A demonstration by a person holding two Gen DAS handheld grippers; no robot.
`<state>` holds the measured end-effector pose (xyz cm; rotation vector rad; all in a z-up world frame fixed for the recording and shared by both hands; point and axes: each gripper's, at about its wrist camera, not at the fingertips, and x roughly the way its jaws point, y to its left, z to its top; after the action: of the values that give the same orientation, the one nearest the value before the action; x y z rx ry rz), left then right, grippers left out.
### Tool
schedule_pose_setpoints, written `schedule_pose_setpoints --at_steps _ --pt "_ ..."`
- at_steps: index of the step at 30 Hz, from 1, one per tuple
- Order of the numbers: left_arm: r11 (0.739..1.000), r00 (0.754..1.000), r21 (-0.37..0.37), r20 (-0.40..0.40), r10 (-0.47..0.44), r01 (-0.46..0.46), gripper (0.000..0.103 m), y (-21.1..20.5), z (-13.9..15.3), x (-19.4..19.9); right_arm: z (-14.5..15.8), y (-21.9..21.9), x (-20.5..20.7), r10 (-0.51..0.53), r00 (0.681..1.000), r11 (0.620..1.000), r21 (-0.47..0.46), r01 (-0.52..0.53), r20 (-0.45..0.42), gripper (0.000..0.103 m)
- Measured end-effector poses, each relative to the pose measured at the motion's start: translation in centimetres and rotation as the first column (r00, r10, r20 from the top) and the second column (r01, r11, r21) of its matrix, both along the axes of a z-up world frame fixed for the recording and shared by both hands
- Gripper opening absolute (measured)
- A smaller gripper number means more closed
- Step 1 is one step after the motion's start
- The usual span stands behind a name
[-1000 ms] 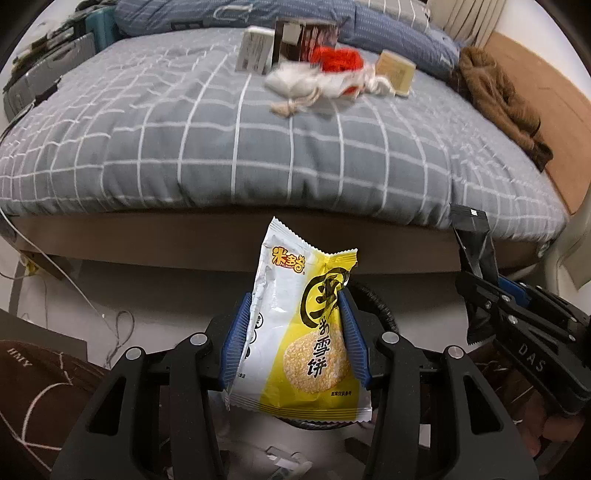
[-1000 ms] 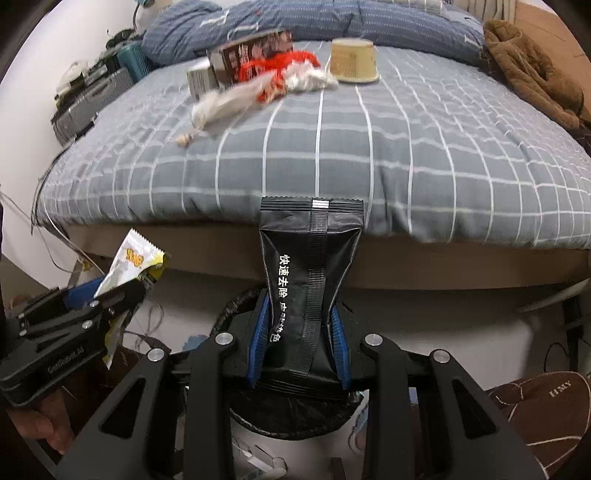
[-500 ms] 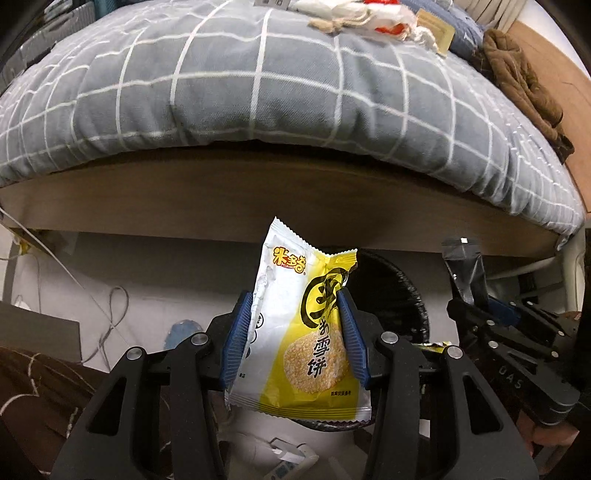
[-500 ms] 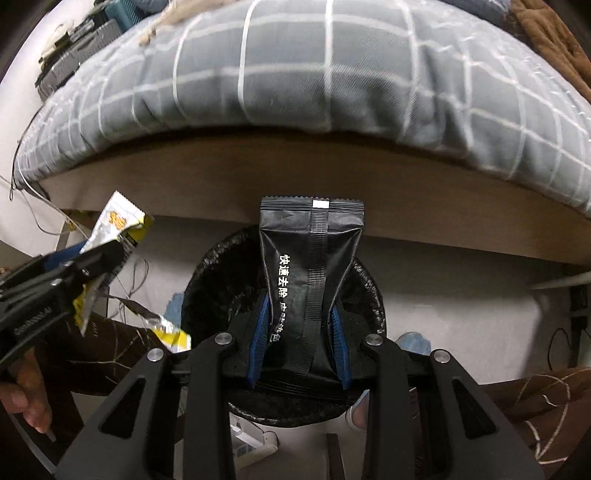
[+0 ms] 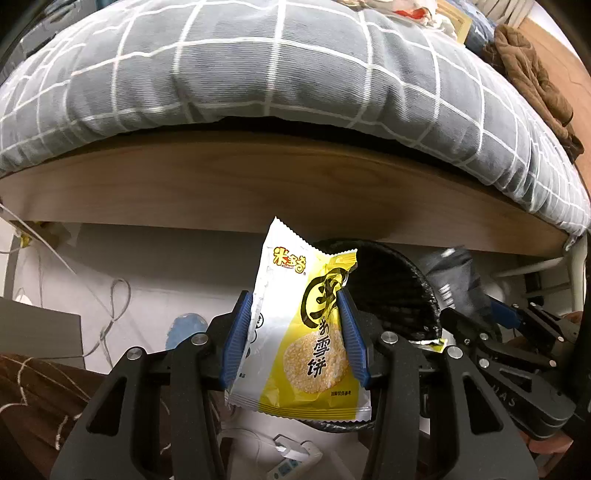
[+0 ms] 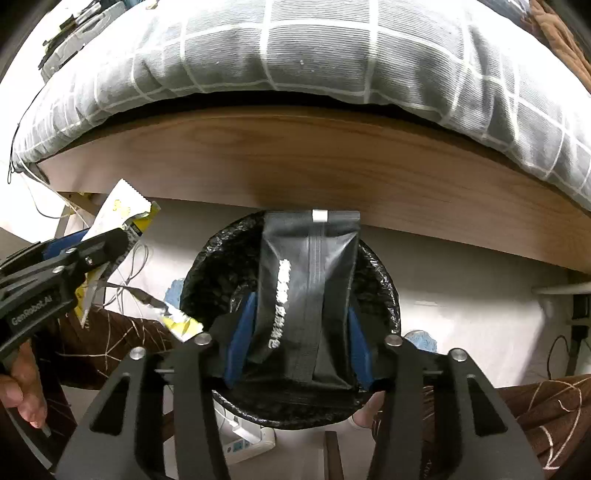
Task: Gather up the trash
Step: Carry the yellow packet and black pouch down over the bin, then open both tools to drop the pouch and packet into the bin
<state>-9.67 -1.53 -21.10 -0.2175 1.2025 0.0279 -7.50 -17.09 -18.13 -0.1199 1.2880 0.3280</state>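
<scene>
The bed (image 5: 280, 85) fills the upper part of both views, its checked quilt hanging over the wooden side rail (image 6: 295, 155), and a heap of litter (image 5: 424, 14) lies on the quilt near its far edge, so by my reading the collecting is only partly done: that heap is yet to be fetched. Below the rail, on the floor, stands the bin (image 6: 207, 273) with its black liner, and a yellow scrap (image 6: 177, 319) lies at its left rim, whether inside or hanging out I cannot tell. Two pieces are in hand but not yet dropped. The right gripper (image 6: 297, 338) pinches the black pouch (image 6: 308, 291) between its blue pads, upright and right over the bin's mouth; release looks like the step due. The left gripper (image 5: 293, 341) grips the yellow wrapper (image 5: 299, 332) the same way, upright, with the bin (image 5: 391, 295) just behind and to its right, so it seems to need a short shift across before letting go. Against the frames of half a second and a second ago, both grippers have dropped and tipped downward: the quilt top and most of the litter have slid out of view, the rail has risen in the picture, and the bin, then half hidden, now lies open under the pouch. Neither grip has changed.
</scene>
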Motion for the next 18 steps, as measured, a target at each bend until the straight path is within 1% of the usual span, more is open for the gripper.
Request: schedule_pose_setpoints --at_steps 2,4,5,6,8,11,13,15,18 --pt "1.000 1.000 -0.003 0.001 -0.007 0.007 0.046 -0.1 -0.3 0.2 0.3 -0.4 0.1 -0.006 1.000 1.000 0.000 0.006 0.008 0.053" --pt "1.000 1.000 -0.005 0.000 -0.014 0.014 0.046 -0.5 -0.3 0.3 0.7 -0.6 0.1 0.002 1.000 1.000 0.001 -0.002 0.023 0.061" --pt "1.000 1.000 -0.007 -0.001 -0.018 0.018 0.046 -0.4 -0.6 0.3 1.0 -0.8 0.0 0.002 0.999 1.000 -0.005 -0.002 0.038 0.067" --pt "1.000 1.000 -0.009 -0.003 -0.022 0.022 0.046 -0.6 -0.6 0.4 1.2 -1.1 0.0 -0.001 0.999 1.000 -0.010 0.002 0.048 0.071" --pt "0.999 1.000 -0.017 -0.006 -0.028 0.028 0.046 -1.1 -0.8 0.6 1.6 -2.0 0.0 -0.015 0.998 1.000 -0.006 0.016 0.063 0.074" --pt "0.999 0.999 -0.024 -0.008 -0.047 0.047 0.046 -2.4 -0.9 1.0 2.0 -3.5 0.1 -0.044 0.996 0.999 -0.010 0.045 0.080 0.081" --pt "0.997 0.998 -0.038 -0.010 -0.062 0.061 0.046 -3.4 -0.9 1.4 2.2 -4.6 0.1 -0.067 0.994 0.998 -0.011 0.068 0.087 0.083" --pt "0.996 0.997 -0.042 -0.009 -0.078 0.077 0.046 -4.6 -0.7 1.6 2.3 -5.9 0.1 -0.102 0.991 0.995 -0.015 0.104 0.092 0.088" --pt "0.992 0.993 -0.046 -0.008 -0.115 0.115 0.046 -6.4 -0.8 1.8 2.5 -8.0 0.2 -0.167 0.982 0.986 -0.002 0.168 0.093 0.090"
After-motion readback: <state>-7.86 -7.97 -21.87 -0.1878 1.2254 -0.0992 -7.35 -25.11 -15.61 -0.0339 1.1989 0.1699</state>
